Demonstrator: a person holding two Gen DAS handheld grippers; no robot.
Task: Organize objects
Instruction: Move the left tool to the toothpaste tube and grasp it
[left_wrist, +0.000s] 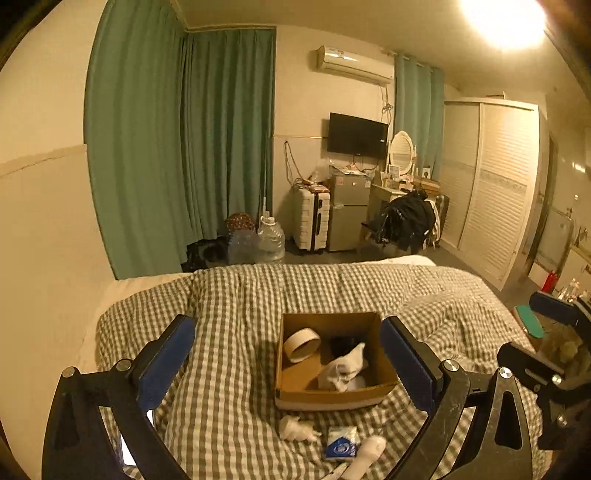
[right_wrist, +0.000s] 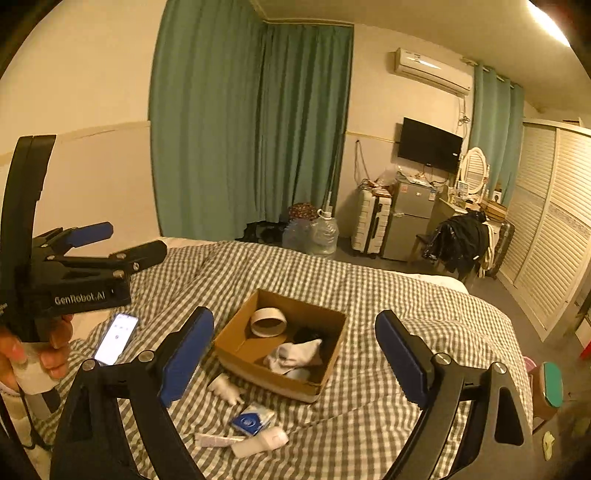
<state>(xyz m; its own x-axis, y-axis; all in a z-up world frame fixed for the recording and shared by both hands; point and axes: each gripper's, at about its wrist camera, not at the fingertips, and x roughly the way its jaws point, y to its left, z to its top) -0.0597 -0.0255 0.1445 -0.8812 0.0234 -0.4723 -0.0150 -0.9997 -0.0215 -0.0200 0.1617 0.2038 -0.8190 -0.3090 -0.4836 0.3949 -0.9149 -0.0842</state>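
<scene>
The cardboard box (left_wrist: 334, 397) at the centre of the frame, on the checked bed (left_wrist: 229, 295), already holds a tape roll (left_wrist: 301, 344), a white sock (left_wrist: 343, 369) and something dark. By my reading the task is partly done: a white figurine (left_wrist: 295, 429), a blue packet (left_wrist: 341, 443) and a white handheld device (left_wrist: 365, 456) lie loose below the box. Both the left gripper (left_wrist: 288, 363) and the right gripper (right_wrist: 295, 356) have jaws apart and empty, with the box between them in the frame and the loose things lower.

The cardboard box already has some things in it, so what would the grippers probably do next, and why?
Probably lower the right gripper, open and empty, onto the blue packet. It lies on the checked blanket in front of the cardboard box, which already holds the tape roll.
</scene>
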